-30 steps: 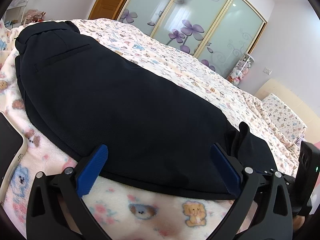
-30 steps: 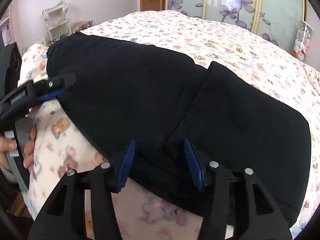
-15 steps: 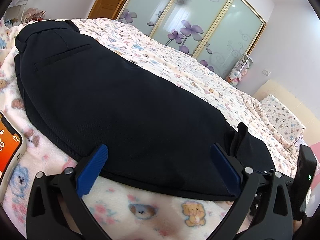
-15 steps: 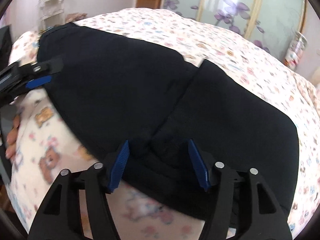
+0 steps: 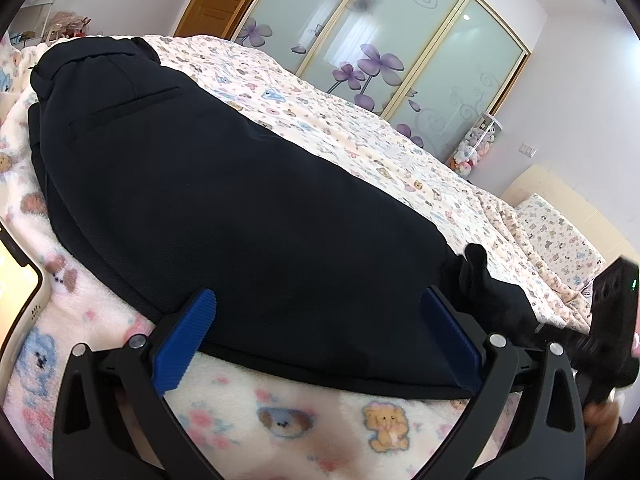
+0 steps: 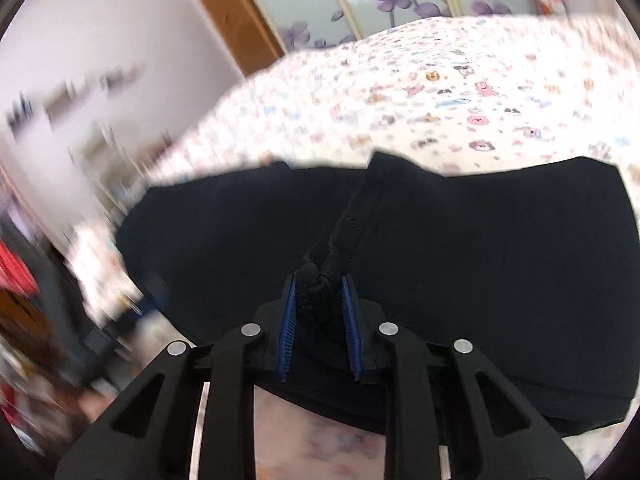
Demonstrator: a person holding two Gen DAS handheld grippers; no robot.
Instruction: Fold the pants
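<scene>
Black pants (image 5: 248, 208) lie lengthwise on the patterned bed, waistband and back pocket at the far left. My left gripper (image 5: 320, 340) is wide open, low over the blanket at the pants' near edge, holding nothing. In the right wrist view my right gripper (image 6: 319, 312) is shut on a bunched fold of the pants (image 6: 460, 264) near the crotch seam and holds it raised. The right gripper's body (image 5: 612, 320) shows at the right edge of the left wrist view, where the cloth pokes up.
A phone with a lit screen (image 5: 16, 280) lies on the blanket (image 5: 300, 420) at the left. Behind the bed stand sliding wardrobe doors with purple flowers (image 5: 380, 40). A pillow (image 5: 556, 232) lies at the far right. The right wrist view is motion-blurred.
My right gripper has closed on the pants' fold and lifted it, swinging its view upward. My left gripper has stayed open in place.
</scene>
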